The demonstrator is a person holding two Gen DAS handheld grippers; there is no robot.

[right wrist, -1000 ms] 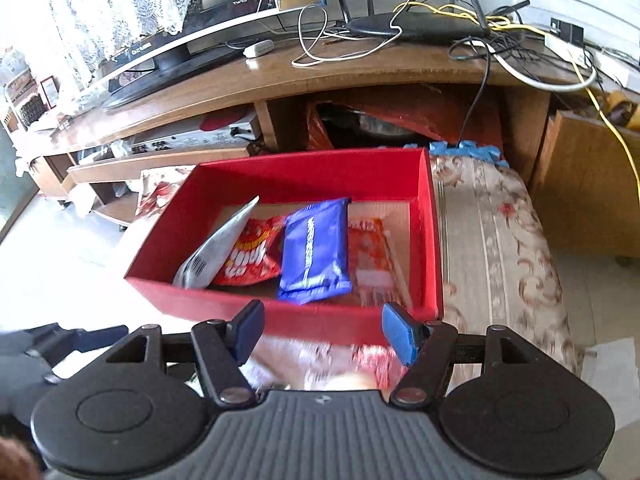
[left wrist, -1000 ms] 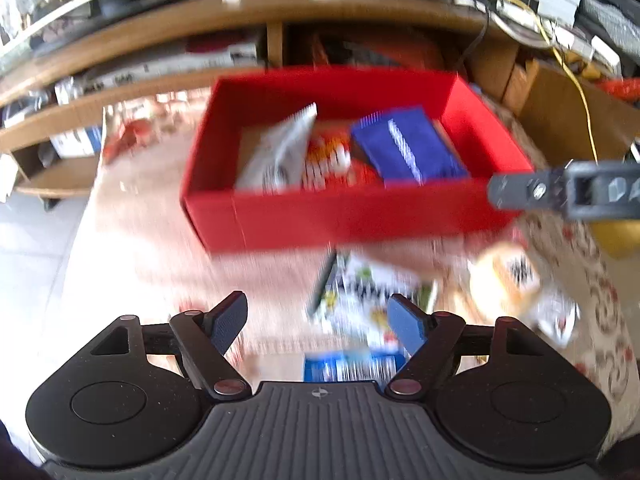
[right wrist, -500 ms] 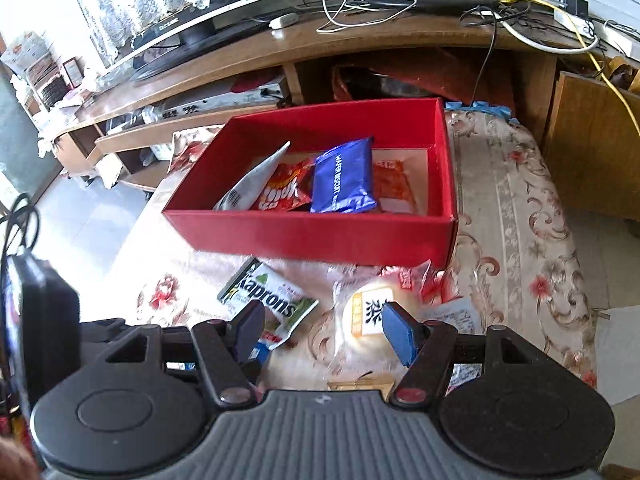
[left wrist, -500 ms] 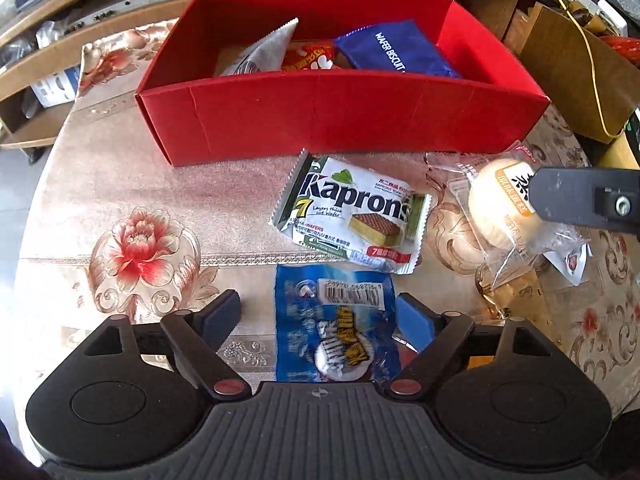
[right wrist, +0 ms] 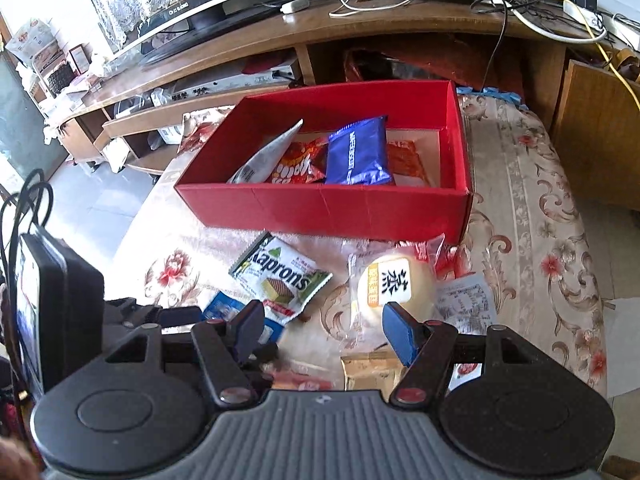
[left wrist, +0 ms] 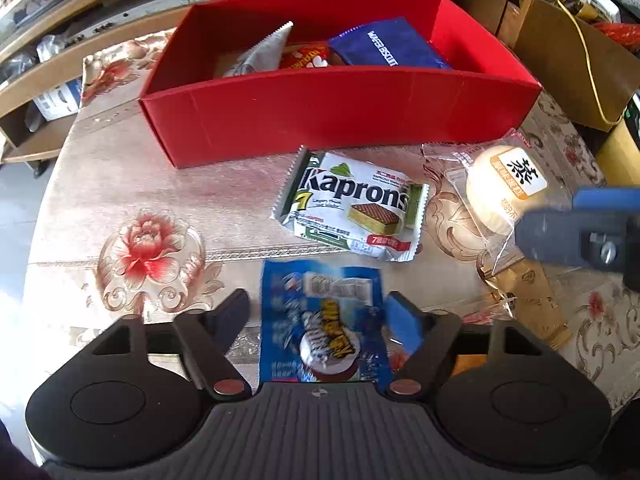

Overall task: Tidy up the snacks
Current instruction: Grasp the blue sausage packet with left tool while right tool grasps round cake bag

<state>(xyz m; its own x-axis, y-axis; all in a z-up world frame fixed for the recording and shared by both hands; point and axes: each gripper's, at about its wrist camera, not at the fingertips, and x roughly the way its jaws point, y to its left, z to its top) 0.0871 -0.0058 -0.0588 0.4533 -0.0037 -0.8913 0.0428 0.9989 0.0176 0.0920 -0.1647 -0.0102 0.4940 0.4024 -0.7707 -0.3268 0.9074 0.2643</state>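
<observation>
1. The left gripper [left wrist: 318,316] straddles a blue packet [left wrist: 322,326] lying flat on the table [left wrist: 120,184]. Its jaws have just been closing with the packet between them; one pad looks to touch the packet's edge, the other stands clear, so no firm grip yet. The packet's yellow lettering is too blurred to read.
2. The right gripper [right wrist: 326,330] hangs open and empty over a wrapped bun [right wrist: 394,286], whose label bears a large Chinese character. Beneath the gripper lie a brown sachet [right wrist: 370,368] and a red wrapper [right wrist: 298,380], writing illegible.
3. Between the blue packet and the box lies a white-and-green wafer pack [left wrist: 352,206] marked "Kaprons", with a "7".
4. Beyond it, the red box [left wrist: 340,116] already holds a silver bag [left wrist: 262,54], a red popcorn-like bag [left wrist: 306,56], a navy pack [left wrist: 386,46] reading "WAFER BISCUIT", and an orange-red pack [right wrist: 406,158].
5. Judgement: roughly half done; at least five snacks remain outside the box.
</observation>
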